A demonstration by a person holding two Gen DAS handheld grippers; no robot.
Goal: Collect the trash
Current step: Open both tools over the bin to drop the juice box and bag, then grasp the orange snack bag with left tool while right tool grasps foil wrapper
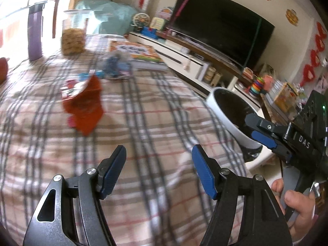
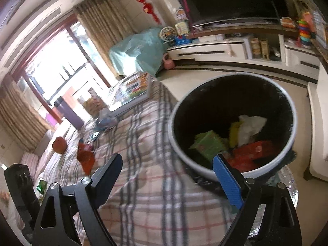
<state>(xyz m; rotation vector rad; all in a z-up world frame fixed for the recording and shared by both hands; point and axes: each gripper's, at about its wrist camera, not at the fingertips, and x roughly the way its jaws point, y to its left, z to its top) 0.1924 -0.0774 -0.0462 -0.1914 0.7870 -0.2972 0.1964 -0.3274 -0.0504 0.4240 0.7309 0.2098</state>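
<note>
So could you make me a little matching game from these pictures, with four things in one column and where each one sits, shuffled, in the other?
Things:
1. red wrapper
2. green box
3. purple bottle
4. television

Places:
A. inside the bin
B. above the white cabinet by the wall
C. lying on the checked cloth
D. standing at the far end of the cloth, near the window

Pairs: 1-C, 2-A, 3-D, 4-B

Home living room, large television [image 1: 221,22] on a low cabinet [image 2: 225,51], curtained window [image 2: 61,65], toys [image 1: 259,86]
</note>
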